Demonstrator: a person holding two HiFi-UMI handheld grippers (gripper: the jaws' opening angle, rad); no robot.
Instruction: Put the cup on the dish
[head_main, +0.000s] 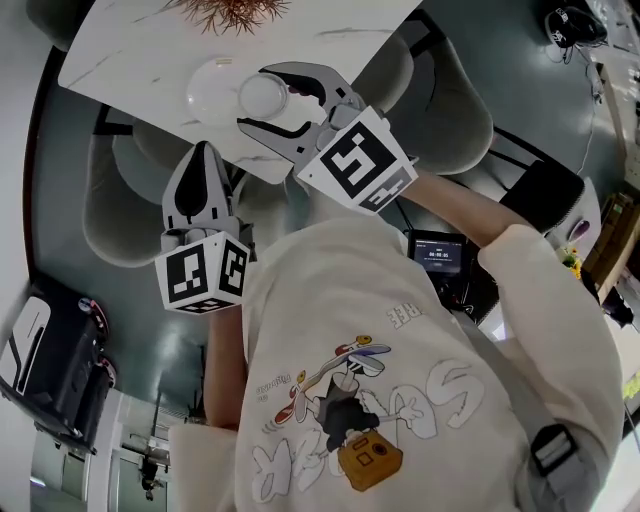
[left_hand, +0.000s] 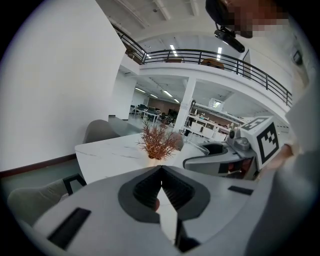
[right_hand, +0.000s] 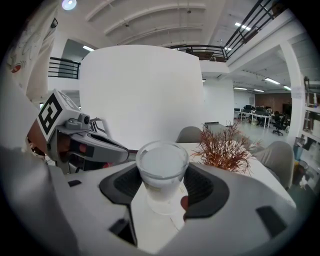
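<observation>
left gripper (head_main: 204, 150), tongs pressed together on nothing, hangs off the table's (head_main: 130, 50) near edge. the dish (head_main: 212, 92) sits by that edge. just right of it, at its rim, the right gripper (head_main: 251, 95) pinches the cup (head_main: 266, 97). this looks like the carrying step; next it likely needs centring over the dish, lowering, then release.

a white marble table (head_main: 120, 60) stands on a dark teal floor (head_main: 55, 170), with pale grey upholstered chairs (head_main: 105, 225) drawn up around it. a dried reddish plant (left_hand: 157, 142) sits on the tabletop. beside the table rises a plain white wall (left_hand: 50, 85). overhead runs a mezzanine with a black railing (left_hand: 225, 57), carried on a white column (left_hand: 187, 107). strip lights (left_hand: 172, 49) glow in the ceiling (an open office with desks shows far behind, too small to detail).
</observation>
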